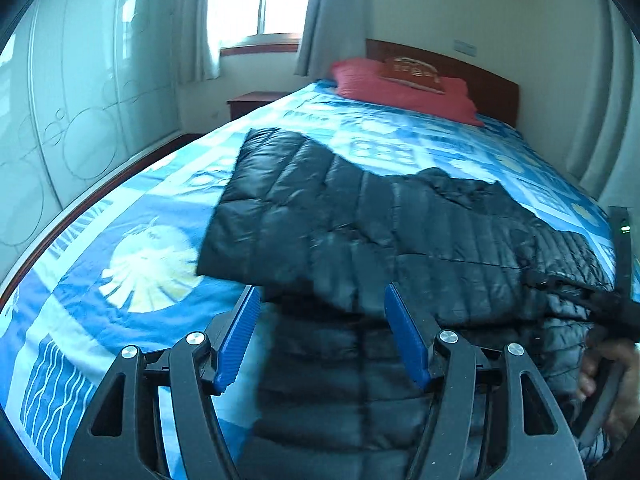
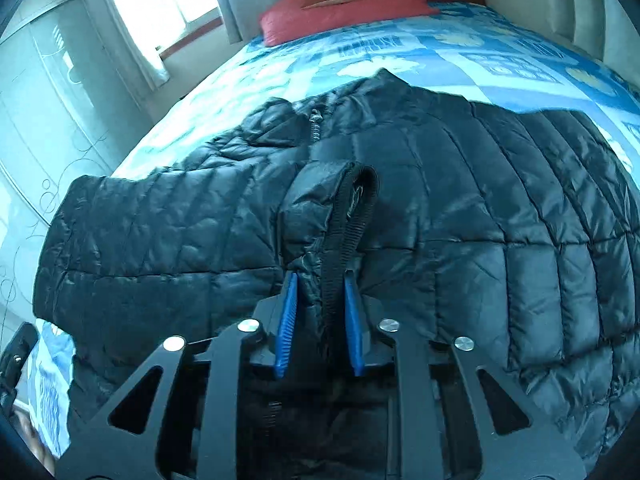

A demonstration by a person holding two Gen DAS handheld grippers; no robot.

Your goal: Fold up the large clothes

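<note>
Now | right gripper (image 2: 320, 300) pinches jacket (image 2: 480, 220) edge | left gripper (image 1: 320, 320) empty above it

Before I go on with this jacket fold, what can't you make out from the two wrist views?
- Near hem of the black jacket: right wrist view, hidden under the right gripper, shut on a cuff.
- Jacket's right end: left wrist view, cut off by the frame edge and a hand.
- Anything under the jacket: both views, covered by it.
- Print on the cushion: too small.
</note>
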